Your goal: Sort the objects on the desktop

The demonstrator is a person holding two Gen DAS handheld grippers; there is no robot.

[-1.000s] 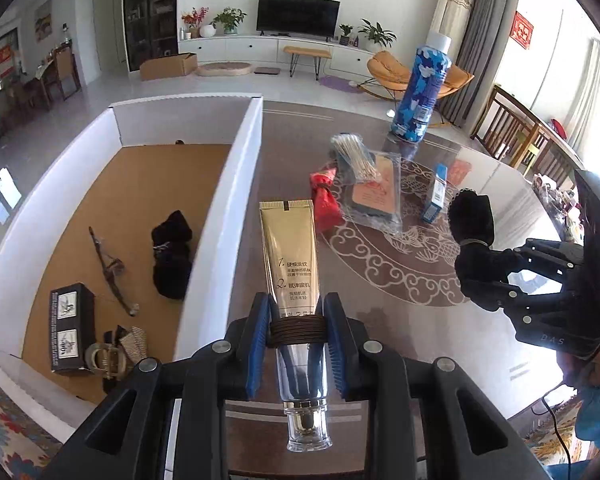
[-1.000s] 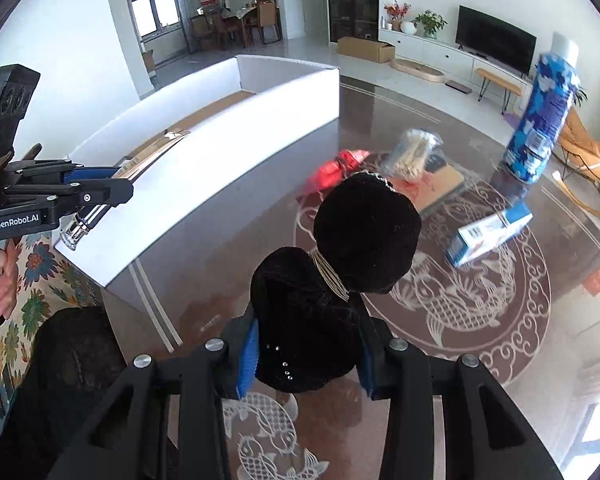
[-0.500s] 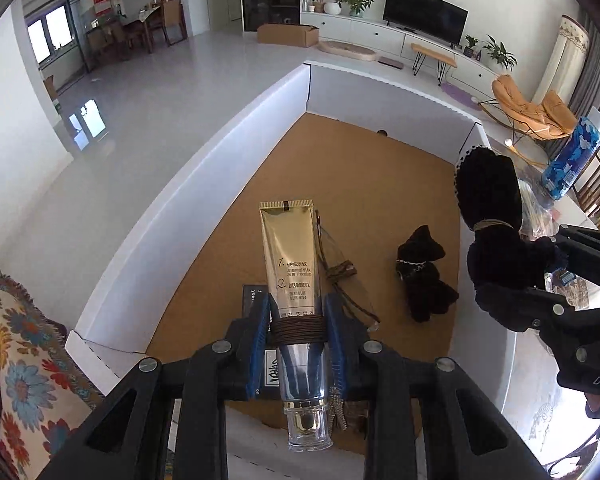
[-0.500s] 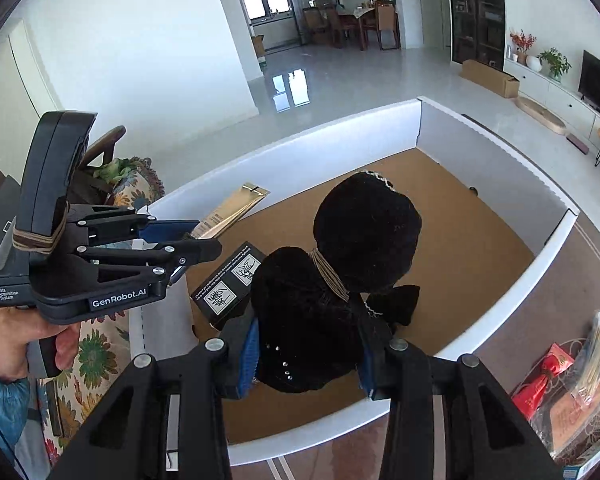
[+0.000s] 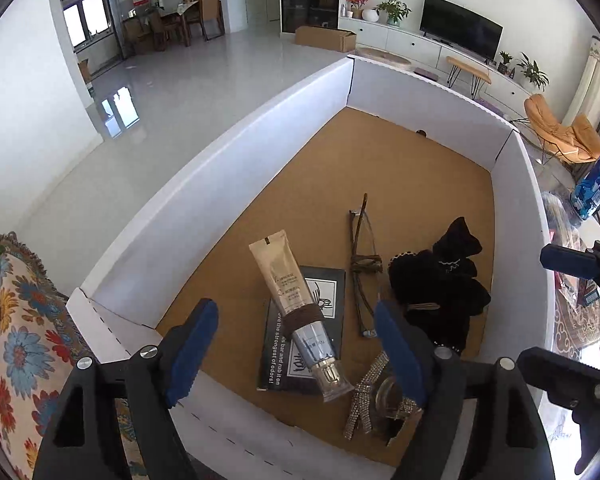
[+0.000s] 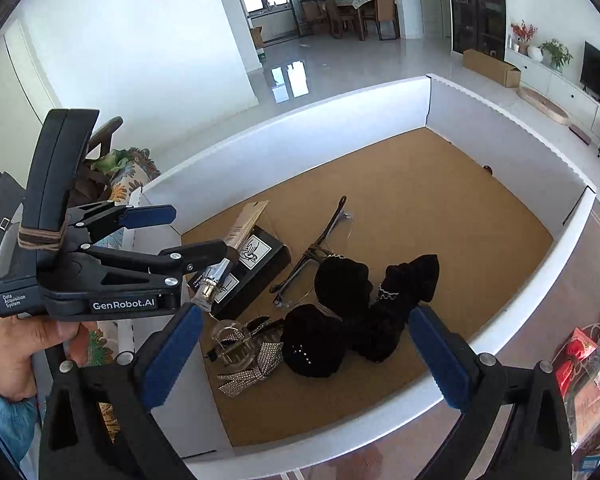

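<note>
Inside the white box (image 5: 236,168), the gold tube (image 5: 290,300) lies slanted across a black carton (image 5: 324,300), and the black velvet pouch (image 6: 320,340) slumps near another. Both left tongs (image 5: 296,344) and right tongs (image 6: 304,356) are opening, gripping nothing. Glasses (image 5: 360,264) look blurry.

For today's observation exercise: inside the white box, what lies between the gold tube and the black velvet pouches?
A pair of glasses, bound with brown cord, lies on the cardboard floor between the gold tube and the black pouches. The left wrist view shows it best.
</note>
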